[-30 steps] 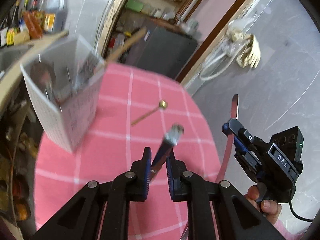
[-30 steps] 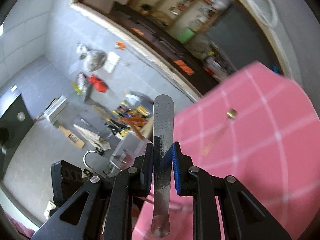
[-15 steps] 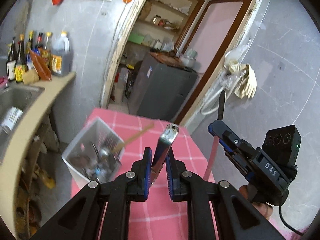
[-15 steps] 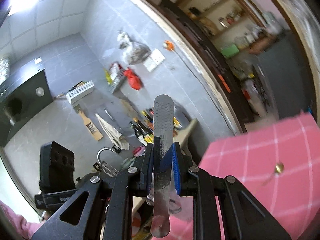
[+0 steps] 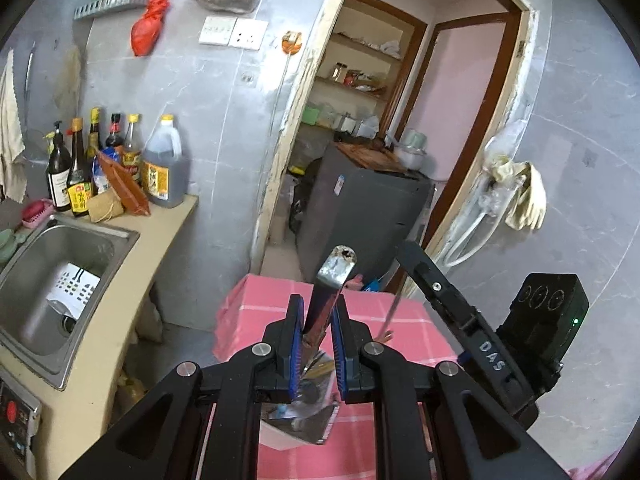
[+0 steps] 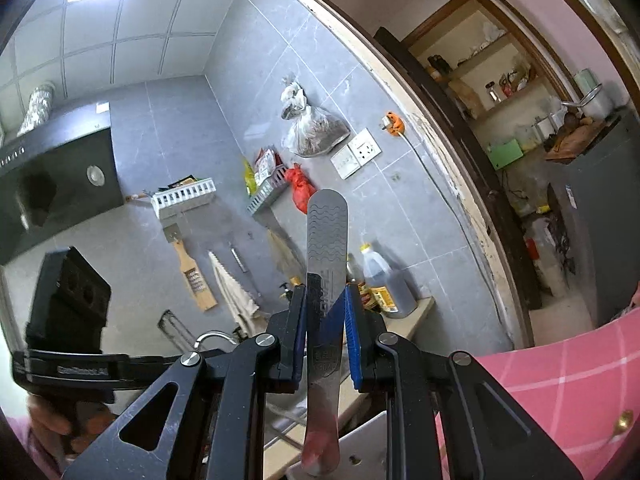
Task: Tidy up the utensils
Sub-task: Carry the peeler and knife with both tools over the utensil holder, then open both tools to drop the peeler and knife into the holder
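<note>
My left gripper (image 5: 318, 332) is shut on a steel utensil handle (image 5: 334, 276) with a hollow, worn end that points up and away. Right under its fingers stands the white perforated utensil holder (image 5: 296, 428) on the pink checked table (image 5: 412, 332), with several utensils inside. My right gripper (image 6: 325, 320) is shut on a flat steel handle (image 6: 326, 236) with a wavy pattern, held upright against the tiled wall. In the left wrist view the right gripper (image 5: 408, 252) hangs at the right above the table. A small brass spoon (image 6: 624, 420) lies on the cloth.
A steel sink (image 5: 52, 264) and a counter with several sauce bottles (image 5: 120, 160) lie left of the table. Beyond the table are a doorway and a dark grey cabinet (image 5: 360, 208). A person's hand (image 6: 48, 420) holds the left tool.
Both grippers have risen and tilted up, each still holding its utensil. The holder has slid from the upper left to just under the left fingers. The right view now faces the wall.
</note>
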A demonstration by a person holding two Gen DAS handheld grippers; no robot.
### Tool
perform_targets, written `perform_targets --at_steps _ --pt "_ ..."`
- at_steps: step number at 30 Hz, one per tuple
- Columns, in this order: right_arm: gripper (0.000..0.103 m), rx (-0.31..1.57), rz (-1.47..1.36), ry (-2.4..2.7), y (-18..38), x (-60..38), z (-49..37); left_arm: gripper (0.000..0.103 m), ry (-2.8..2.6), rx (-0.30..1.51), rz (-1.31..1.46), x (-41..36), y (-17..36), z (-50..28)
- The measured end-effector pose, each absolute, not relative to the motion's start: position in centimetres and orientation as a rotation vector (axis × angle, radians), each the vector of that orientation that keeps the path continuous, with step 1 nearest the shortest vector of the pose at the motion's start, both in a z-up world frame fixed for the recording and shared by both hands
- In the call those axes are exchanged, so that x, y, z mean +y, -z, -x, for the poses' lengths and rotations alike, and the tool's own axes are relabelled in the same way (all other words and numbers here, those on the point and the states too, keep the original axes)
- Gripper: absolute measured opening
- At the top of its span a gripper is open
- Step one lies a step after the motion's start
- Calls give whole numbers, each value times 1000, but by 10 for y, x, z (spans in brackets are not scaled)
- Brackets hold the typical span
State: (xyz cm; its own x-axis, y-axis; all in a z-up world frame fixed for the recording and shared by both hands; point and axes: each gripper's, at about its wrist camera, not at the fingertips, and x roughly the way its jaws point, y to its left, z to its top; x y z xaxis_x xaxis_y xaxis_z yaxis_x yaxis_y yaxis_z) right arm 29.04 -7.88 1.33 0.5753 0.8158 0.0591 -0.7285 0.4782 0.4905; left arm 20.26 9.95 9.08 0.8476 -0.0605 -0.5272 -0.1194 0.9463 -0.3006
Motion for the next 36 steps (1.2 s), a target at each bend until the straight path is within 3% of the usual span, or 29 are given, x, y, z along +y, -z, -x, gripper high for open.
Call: perform_targets --at_steps 6,26,31,36 --pt "17 201 -462 -897 22 -62 -301 13 -45 586 295 99 -55 -221" --pt "21 151 -259 -888 23 -54 -285 17 -58 653 370 110 -10 -223" --pt "31 146 -252 -880 16 -60 -281 23 -55 628 398 111 -15 -214" --pt "50 144 -236 -822 -1 -82 -269 37 -69 588 391 105 -25 -205"
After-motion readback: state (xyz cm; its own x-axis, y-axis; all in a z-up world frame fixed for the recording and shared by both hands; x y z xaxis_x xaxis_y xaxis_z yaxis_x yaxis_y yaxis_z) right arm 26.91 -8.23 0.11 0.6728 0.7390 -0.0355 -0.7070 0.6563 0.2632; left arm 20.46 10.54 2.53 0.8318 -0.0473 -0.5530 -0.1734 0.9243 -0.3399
